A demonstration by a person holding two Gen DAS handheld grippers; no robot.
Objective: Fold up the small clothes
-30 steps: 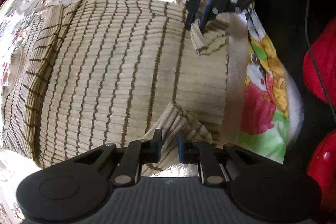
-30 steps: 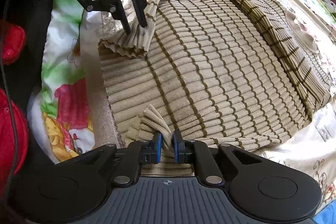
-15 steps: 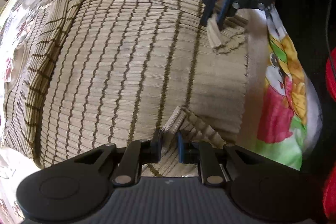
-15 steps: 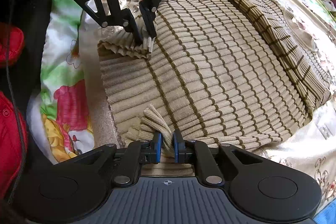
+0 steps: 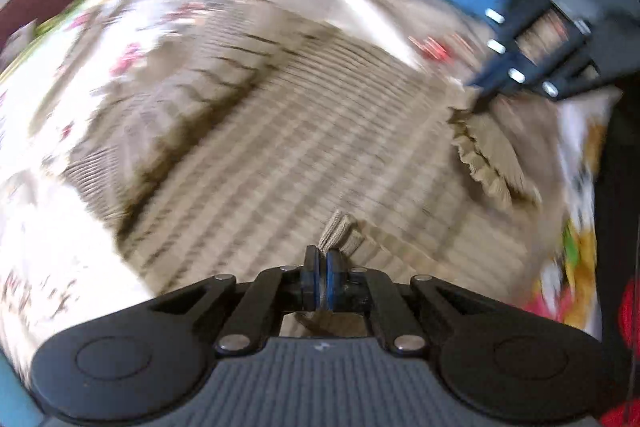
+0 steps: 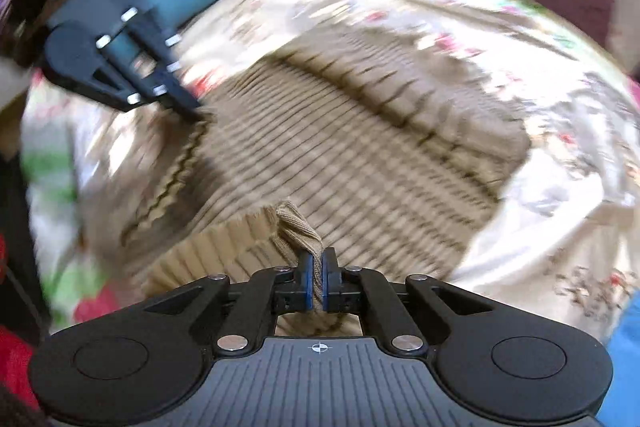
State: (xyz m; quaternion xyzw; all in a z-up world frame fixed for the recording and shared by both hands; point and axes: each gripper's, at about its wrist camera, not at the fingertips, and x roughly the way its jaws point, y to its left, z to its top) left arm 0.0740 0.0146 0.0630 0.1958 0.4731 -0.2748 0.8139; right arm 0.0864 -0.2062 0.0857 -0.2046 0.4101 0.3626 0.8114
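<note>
The left gripper (image 5: 321, 281) has just closed its blue pads and now pinches a bunch of the hem of the beige ribbed knit sweater with thin dark stripes (image 5: 280, 155). The right gripper (image 6: 318, 285) has also just been closing and squeezes the other hem corner, a twisted fold of knit between its pads. A second ago both pairs of fingers stood wider around the cloth and the sweater lay flat; now both corners are raised from the floral satin bedspread (image 6: 520, 211), while the rest of the sweater lies on it. I judge the fold of the hem toward the collar is beginning. No readable writing or brand is visible
</note>
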